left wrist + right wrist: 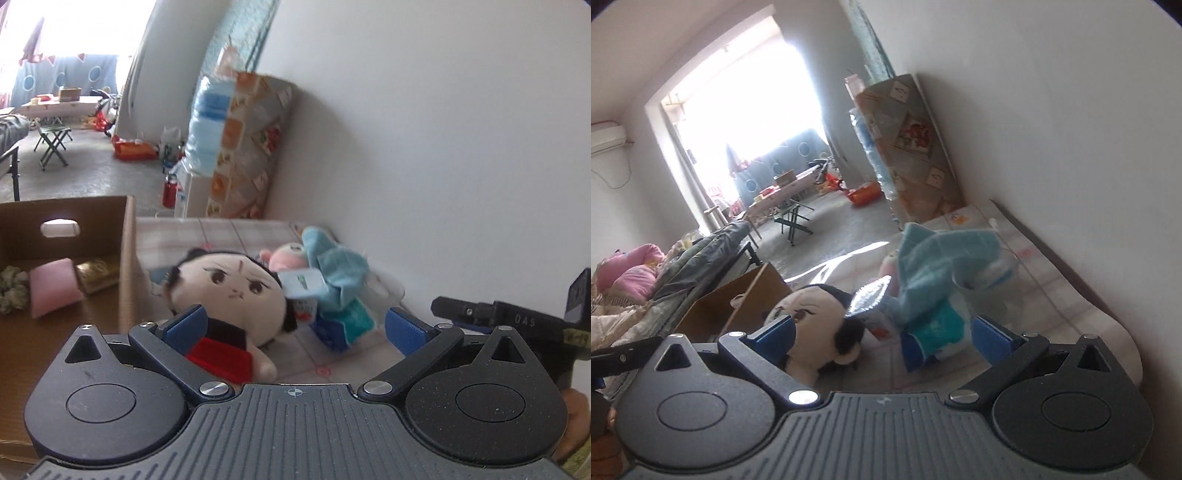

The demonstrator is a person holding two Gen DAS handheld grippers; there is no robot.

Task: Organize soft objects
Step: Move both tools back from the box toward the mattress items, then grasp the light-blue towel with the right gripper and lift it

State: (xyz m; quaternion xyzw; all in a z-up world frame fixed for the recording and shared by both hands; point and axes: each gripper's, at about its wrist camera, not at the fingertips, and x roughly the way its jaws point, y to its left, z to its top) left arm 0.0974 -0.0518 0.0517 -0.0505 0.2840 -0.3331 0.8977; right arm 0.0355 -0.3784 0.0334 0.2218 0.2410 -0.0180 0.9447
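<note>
Both tongs, left [293, 323] and right [882, 332], gape empty before the round-faced, black-haired plush doll [236, 291]. The brown cardboard box [127, 258] already holds a pink cushion [53, 288]. Next, probably clamp the doll, though blur hides its edges.

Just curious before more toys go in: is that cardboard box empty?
No. The cardboard box already holds a pink cushion, a gold pouch and a crumpled greenish cloth on its floor.

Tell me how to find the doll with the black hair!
Look at the brown cardboard box on the left; just to its right, on the pale checked mat, lies the doll. It has a big round cream face, black hair and a red outfit, unlike the light blue plush toy beside it near the wall.
</note>
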